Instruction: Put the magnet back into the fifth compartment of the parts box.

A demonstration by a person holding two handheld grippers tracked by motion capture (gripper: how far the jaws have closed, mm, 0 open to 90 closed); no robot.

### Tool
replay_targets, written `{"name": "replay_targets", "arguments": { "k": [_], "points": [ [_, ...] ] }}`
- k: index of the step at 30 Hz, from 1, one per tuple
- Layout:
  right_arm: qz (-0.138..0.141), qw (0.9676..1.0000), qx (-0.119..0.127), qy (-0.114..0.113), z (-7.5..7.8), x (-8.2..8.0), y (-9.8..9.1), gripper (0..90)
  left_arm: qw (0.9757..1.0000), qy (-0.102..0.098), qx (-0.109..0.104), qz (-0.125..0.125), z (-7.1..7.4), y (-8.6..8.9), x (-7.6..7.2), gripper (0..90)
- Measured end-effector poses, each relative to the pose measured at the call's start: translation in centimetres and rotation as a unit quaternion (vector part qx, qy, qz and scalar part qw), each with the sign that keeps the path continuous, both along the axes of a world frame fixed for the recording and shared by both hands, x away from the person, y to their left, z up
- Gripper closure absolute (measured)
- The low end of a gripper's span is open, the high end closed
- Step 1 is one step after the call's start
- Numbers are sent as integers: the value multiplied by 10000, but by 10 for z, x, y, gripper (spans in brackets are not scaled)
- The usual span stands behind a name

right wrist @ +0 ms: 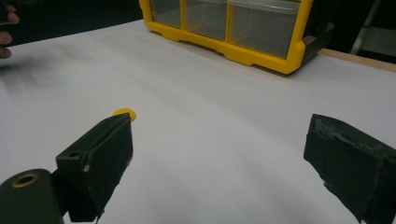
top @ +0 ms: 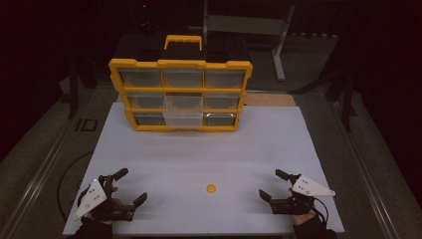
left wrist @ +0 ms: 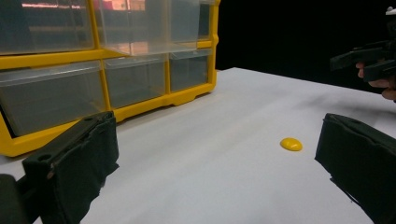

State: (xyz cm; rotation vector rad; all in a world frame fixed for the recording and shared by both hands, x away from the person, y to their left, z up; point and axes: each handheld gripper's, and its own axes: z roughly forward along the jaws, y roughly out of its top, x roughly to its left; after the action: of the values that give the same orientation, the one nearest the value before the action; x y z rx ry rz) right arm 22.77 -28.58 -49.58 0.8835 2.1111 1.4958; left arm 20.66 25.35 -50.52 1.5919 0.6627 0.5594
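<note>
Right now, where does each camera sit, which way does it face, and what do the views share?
High view: above the near table edge, looking forward and down at the drawer cabinet; both hands with open claws.
Left gripper view: on the left claw, facing the cabinet and yellow disc.
Right gripper view: on the right claw, facing the cabinet's corner.
All three share the disc and cabinet.

left gripper [top: 128, 186]: near left, jaws spread wide | right gripper [top: 275, 184]: near right, jaws spread wide | both point inward

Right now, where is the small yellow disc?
In the high view the yellow disc lies on the white table, between the left gripper and right gripper.
</note>
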Motion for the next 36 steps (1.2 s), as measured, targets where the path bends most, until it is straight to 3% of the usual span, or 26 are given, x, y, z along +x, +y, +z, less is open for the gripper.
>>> {"name": "replay_targets", "arguments": {
  "k": [11,22,36],
  "points": [
    [197,9996,39,202,18,0,5,75,10000,2,-14,-15,0,0,0,1],
    [538,9985,-36,0,63,10,11,75,10000,5,-30,-29,0,0,0,1],
    [937,9955,-117,-36,81,25,37,74,10000,18,-47,-68,0,-1,1,1]
  ]
}}
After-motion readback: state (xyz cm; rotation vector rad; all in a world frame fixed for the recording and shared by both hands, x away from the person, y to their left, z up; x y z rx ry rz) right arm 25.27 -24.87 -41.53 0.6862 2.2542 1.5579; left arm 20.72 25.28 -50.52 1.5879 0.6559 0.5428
